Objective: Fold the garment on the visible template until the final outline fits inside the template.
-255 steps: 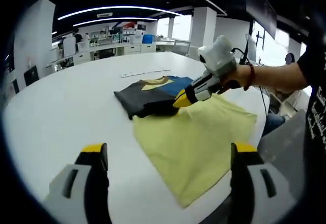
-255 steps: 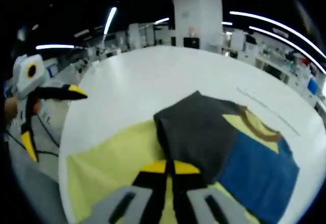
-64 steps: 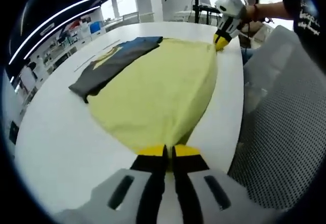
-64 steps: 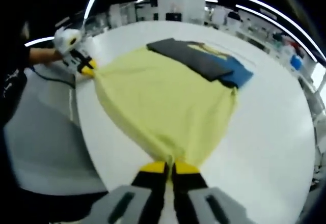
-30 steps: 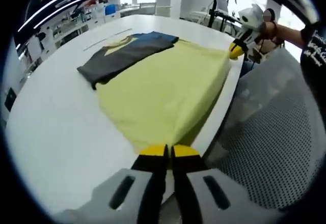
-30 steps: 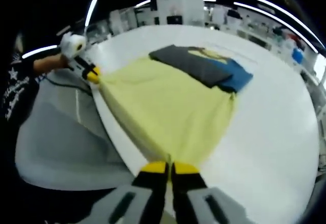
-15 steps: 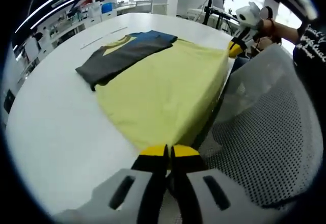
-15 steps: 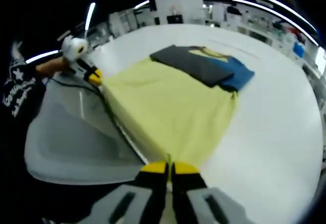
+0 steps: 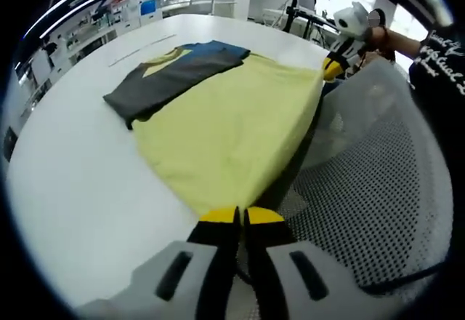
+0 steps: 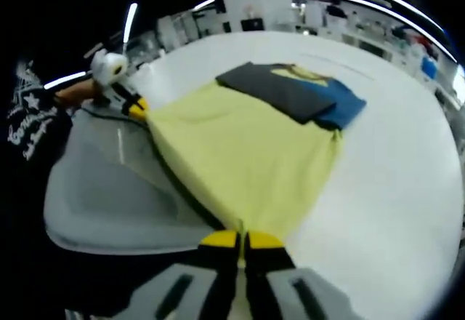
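Garment: a yellow garment lies spread on the white table, stretched taut between the two grippers; its near edge hangs past the table's rim.
Table: a large white table, round at the edge, bears the garment and a second piece of clothing.
Chair: a grey mesh chair stands just beside the table, under the garment's overhanging edge.
Folded clothing: a dark grey, blue and yellow folded piece lies at the garment's far side, touching it.
Left gripper: the left gripper has its yellow tips pressed together on one corner of the garment.
Right gripper: the right gripper is likewise clamped on the opposite corner, held by a hand.
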Demonstrator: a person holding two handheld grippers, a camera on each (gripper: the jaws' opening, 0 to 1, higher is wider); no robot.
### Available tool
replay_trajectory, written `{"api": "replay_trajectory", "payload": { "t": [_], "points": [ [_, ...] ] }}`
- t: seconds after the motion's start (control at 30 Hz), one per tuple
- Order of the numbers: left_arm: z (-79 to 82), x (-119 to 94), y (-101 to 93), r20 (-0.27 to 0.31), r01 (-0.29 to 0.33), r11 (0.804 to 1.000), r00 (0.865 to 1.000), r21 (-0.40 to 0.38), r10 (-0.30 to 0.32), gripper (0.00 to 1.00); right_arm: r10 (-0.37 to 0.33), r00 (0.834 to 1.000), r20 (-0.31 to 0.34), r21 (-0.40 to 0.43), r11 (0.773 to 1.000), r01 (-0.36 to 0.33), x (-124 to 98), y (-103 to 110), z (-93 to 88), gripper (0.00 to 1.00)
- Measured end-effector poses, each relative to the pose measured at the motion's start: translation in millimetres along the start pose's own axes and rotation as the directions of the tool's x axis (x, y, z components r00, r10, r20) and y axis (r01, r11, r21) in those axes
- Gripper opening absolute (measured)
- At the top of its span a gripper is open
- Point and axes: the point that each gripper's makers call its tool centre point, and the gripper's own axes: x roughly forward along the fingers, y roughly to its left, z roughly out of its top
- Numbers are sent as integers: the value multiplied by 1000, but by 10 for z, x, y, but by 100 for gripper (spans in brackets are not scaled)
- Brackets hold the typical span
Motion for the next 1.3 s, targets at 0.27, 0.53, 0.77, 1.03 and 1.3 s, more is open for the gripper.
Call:
{"api": "replay_trajectory", "payload": {
  "t": [0.27,0.53,0.77,1.03,1.3],
  "points": [
    [82,-64,-58,-8,4,1000,1000,12,-3,0,-5,1000,-4,-30,1000,5,-51,7,41,0],
    [207,-113,-48,-7,-2,999,1000,55,2,0,-27,1000,0,-74,997,27,-117,-96,158,0],
    [382,-211,42,13,-15,997,1000,80,14,0,-61,998,29,-118,991,64,-216,-186,377,0],
    [572,-302,137,41,-28,996,999,82,25,0,-81,995,52,-167,982,89,-312,-331,601,0],
    [772,-368,303,73,-51,994,996,101,44,0,-110,991,82,-210,970,125,-416,-468,881,0]
  ]
}}
